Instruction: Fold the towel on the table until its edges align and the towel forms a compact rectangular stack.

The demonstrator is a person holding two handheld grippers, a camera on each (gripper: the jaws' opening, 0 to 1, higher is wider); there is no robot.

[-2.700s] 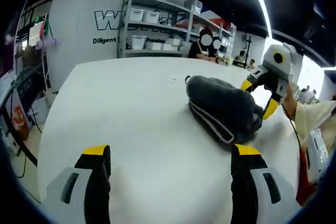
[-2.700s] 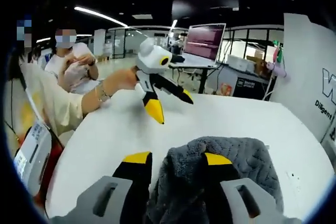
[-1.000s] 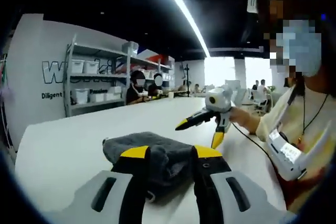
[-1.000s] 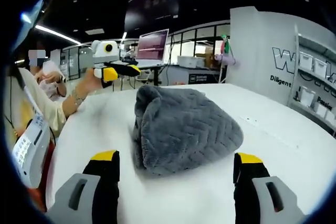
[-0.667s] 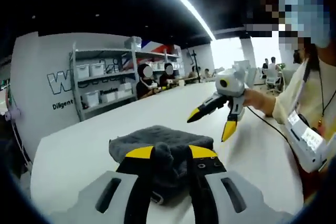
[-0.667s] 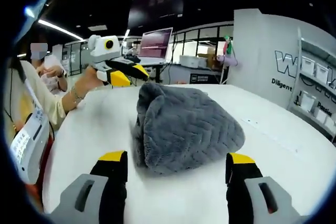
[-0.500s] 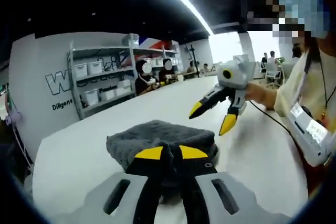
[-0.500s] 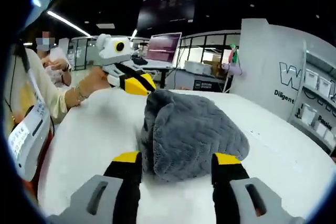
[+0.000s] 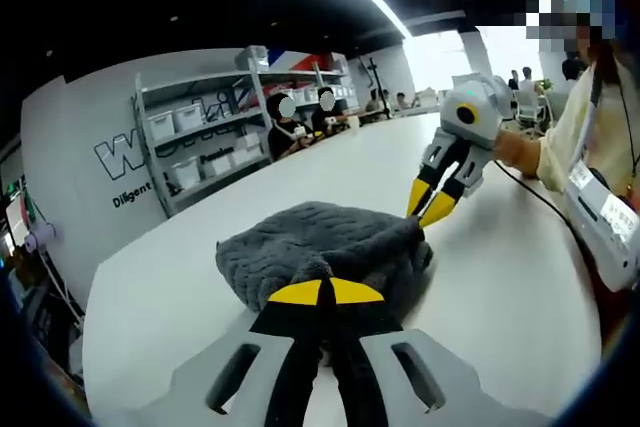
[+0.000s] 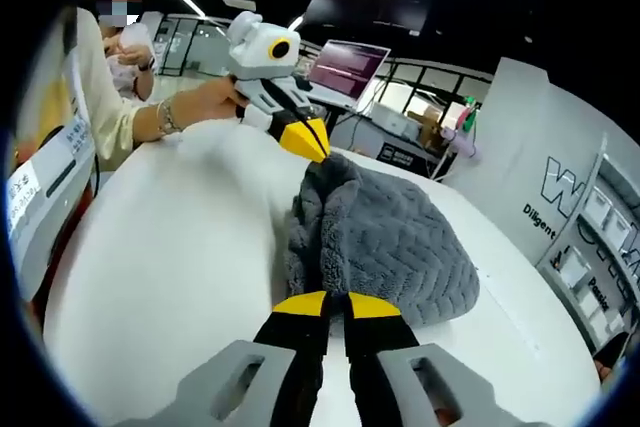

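Both tongs are now pinched shut on the towel (image 9: 318, 245), one at each end. Your left tongs (image 9: 322, 294) were already closing half a second ago. Your right tongs (image 10: 336, 304) were open around the towel then, and now they grip its edge. The towel sits bunched in the middle of the desk (image 9: 500, 277). I think you are ready to lift and spread it for a fold.
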